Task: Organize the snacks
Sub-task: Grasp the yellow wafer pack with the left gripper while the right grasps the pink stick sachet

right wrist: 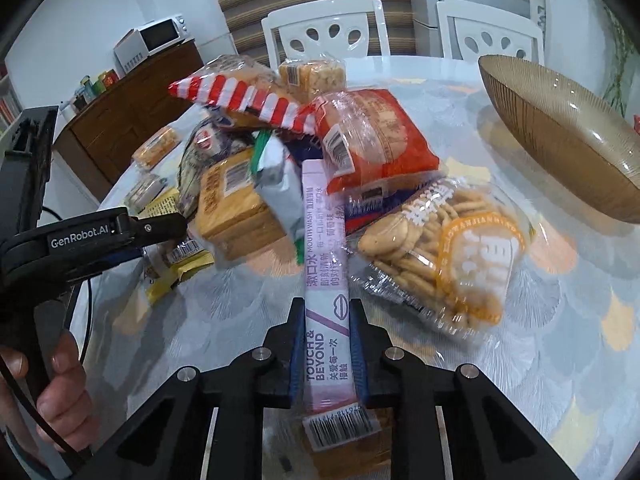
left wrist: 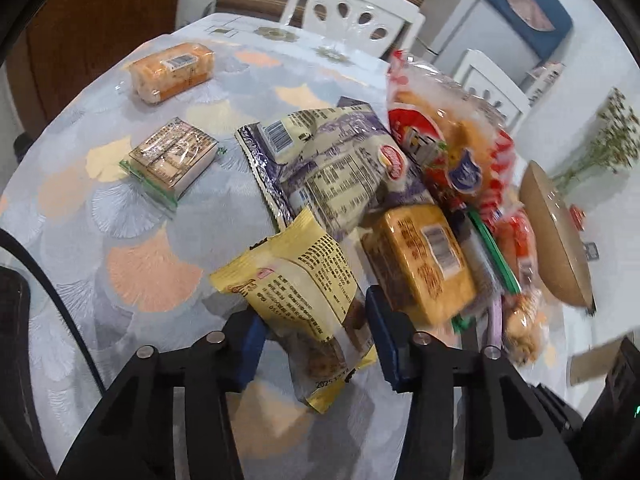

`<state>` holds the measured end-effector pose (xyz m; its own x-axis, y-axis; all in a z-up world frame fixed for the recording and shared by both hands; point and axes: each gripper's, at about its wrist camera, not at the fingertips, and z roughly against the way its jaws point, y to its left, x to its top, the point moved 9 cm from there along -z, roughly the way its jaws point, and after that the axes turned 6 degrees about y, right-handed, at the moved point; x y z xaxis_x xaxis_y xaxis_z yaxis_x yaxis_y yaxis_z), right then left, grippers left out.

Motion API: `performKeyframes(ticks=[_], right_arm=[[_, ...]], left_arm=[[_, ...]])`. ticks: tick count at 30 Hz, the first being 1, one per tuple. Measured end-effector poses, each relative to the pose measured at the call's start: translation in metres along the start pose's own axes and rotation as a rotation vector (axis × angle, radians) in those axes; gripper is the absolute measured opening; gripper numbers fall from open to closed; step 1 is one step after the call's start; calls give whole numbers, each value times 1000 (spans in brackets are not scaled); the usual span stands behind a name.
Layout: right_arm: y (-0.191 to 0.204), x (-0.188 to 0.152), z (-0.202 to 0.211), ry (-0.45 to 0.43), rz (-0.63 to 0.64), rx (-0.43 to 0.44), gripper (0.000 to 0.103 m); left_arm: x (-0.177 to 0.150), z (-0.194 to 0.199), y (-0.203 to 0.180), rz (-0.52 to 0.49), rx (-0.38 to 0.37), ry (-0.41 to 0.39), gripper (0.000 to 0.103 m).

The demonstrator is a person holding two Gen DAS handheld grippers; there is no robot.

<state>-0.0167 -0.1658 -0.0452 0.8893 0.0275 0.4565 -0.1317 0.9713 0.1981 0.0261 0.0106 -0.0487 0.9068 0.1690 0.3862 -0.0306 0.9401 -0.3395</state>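
A pile of snack packets (left wrist: 420,200) lies on the patterned table. My left gripper (left wrist: 316,332) is shut on a yellow snack packet (left wrist: 304,304) at the pile's near edge. In the right wrist view my right gripper (right wrist: 326,344) is shut on a long pink mouthwash stick (right wrist: 326,288), which points into the pile beside a clear bag of round crackers (right wrist: 444,252) and an orange cracker packet (right wrist: 372,140). The left gripper also shows in the right wrist view (right wrist: 160,228) at the left, by the yellow packet (right wrist: 176,268).
A brown glass bowl (right wrist: 560,132) stands right of the pile, also in the left wrist view (left wrist: 556,240). An orange biscuit pack (left wrist: 172,70) and a small clear-wrapped pack (left wrist: 172,158) lie apart at the left. White chairs (right wrist: 328,36) stand behind the table.
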Motion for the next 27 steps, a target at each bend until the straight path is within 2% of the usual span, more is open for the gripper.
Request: performKeyframes(ticks=[6,10,11,12,14,17,20,22,23,25,27], right_arm=[[0,-28,12,63,-32,36,20],[2,-43,16,134,-14,11,20],[4,-45,17,146,-14,10,20],[6,-46,16,151,-12,12,20],[9,-45,16,147,-3,7,20],[11,-47,14,149,7,-15,20],[14,-48,15,139,19,-16,20],[15,-46,14,128,16,-4,20],[14,-47,14,123,15,3,20],[14,-50,18,115,14,31,20],[20,-55,25,113,14,105,20]], left_arm=[[-38,22,-5,-213,-64,62,44],[-69,25,-15,-391,-122,176,46],[-71,25,-16,-405,-110,177,51],[-71,26,-16,-408,-85,173,60],[-72,28,-15,-377,-68,163,68],[-74,28,-21,-324,-93,165,68],[-79,21,-22,-331,-11,150,68],[-80,18,-28,-356,62,120,65],[-78,17,-29,-368,84,114,54],[-80,19,-31,-389,100,102,48],[-80,23,-30,-383,88,109,47]])
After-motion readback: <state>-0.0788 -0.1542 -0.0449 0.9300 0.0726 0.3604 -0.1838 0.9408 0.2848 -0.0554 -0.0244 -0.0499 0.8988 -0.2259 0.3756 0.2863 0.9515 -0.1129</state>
